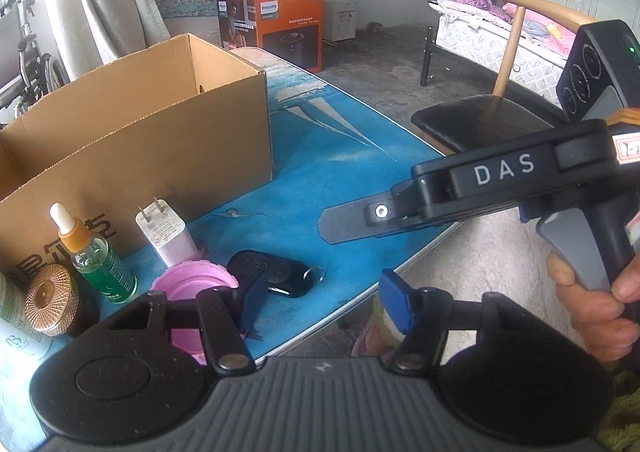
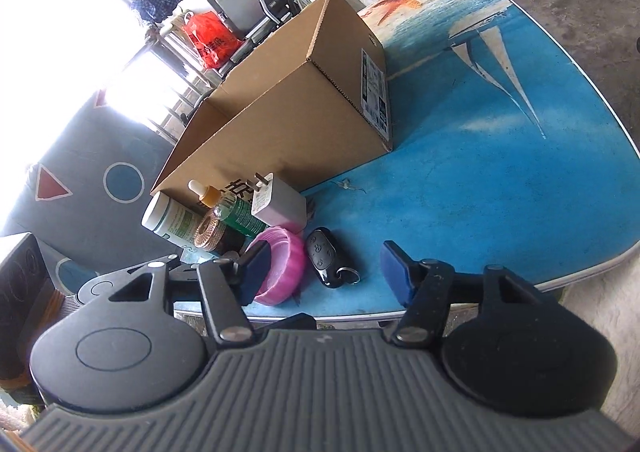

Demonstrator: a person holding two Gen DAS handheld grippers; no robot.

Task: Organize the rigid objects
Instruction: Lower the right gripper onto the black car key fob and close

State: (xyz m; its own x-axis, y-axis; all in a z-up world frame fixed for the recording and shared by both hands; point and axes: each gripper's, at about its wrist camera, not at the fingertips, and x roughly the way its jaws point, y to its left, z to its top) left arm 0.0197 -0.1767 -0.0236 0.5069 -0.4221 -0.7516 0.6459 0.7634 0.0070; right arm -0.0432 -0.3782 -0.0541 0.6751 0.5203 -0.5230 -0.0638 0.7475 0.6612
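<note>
A black key fob (image 1: 276,272) (image 2: 326,262) lies near the front edge of the blue table (image 1: 340,156) (image 2: 480,180). To its left are a pink lid (image 1: 192,288) (image 2: 280,268), a white charger (image 1: 164,232) (image 2: 276,204), a green dropper bottle (image 1: 100,264) (image 2: 228,212), a copper-lidded jar (image 1: 52,302) (image 2: 212,232) and a white bottle (image 2: 172,222). An open cardboard box (image 1: 140,132) (image 2: 280,124) stands behind them. My left gripper (image 1: 324,302) is open, its left pad beside the fob. My right gripper (image 2: 326,274) (image 1: 332,226) is open, the fob between its pads, untouched.
A black-seated wooden chair (image 1: 480,124) stands off the table's right edge, a bed (image 1: 500,36) behind it. An orange carton (image 1: 280,20) sits on the floor beyond the table. A wheelchair (image 1: 28,64) is at far left. A hand (image 1: 592,304) grips the right tool.
</note>
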